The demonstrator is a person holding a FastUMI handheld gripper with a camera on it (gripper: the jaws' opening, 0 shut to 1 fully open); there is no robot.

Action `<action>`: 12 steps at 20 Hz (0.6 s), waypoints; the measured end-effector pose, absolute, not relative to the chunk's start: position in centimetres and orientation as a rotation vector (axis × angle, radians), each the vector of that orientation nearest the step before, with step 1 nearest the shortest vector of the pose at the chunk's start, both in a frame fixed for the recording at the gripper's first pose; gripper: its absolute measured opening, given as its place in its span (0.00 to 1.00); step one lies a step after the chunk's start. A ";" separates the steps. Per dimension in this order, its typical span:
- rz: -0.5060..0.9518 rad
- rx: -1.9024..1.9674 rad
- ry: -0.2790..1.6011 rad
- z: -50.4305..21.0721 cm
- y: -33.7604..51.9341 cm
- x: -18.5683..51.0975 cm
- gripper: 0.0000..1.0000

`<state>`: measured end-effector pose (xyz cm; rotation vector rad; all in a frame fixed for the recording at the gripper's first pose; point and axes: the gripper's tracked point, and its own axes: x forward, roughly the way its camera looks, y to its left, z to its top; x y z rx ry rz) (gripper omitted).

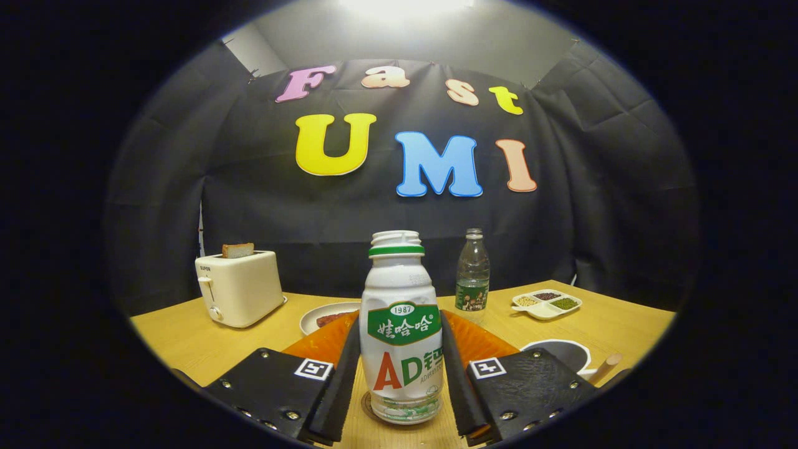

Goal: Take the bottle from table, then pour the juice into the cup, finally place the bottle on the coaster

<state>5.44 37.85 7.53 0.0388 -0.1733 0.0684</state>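
Observation:
A white juice bottle [402, 337] with a green neck ring and no cap stands upright on the wooden table [187, 340]. It sits between the two fingers of my gripper [399, 324], and both fingers press on its sides at label height. A thin round edge [366, 406] shows under the bottle's base on the left; I cannot tell what it is. A white cup [564, 352] with a dark inside and a wooden handle stands just beyond my right finger. An orange mat [483, 342] lies behind the bottle.
A white toaster [240, 288] with a slice of bread stands at the back left. A white plate [324, 317] lies behind the mat. A clear plastic bottle [472, 274] and a divided dish of beans [547, 304] stand at the back right.

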 end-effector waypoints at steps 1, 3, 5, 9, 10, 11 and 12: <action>0.076 0.032 -0.190 7.5 38.1 5.7 0.65; 0.068 0.019 -0.208 7.2 37.8 6.2 0.65; 0.073 0.029 -0.209 6.6 37.8 6.8 0.65; 0.095 0.096 -0.199 5.7 38.1 7.0 0.65; 0.094 0.105 -0.205 5.7 38.0 7.0 0.65; 0.093 0.106 -0.212 5.8 37.8 6.9 0.65; 0.094 0.117 -0.213 5.6 37.8 6.9 0.65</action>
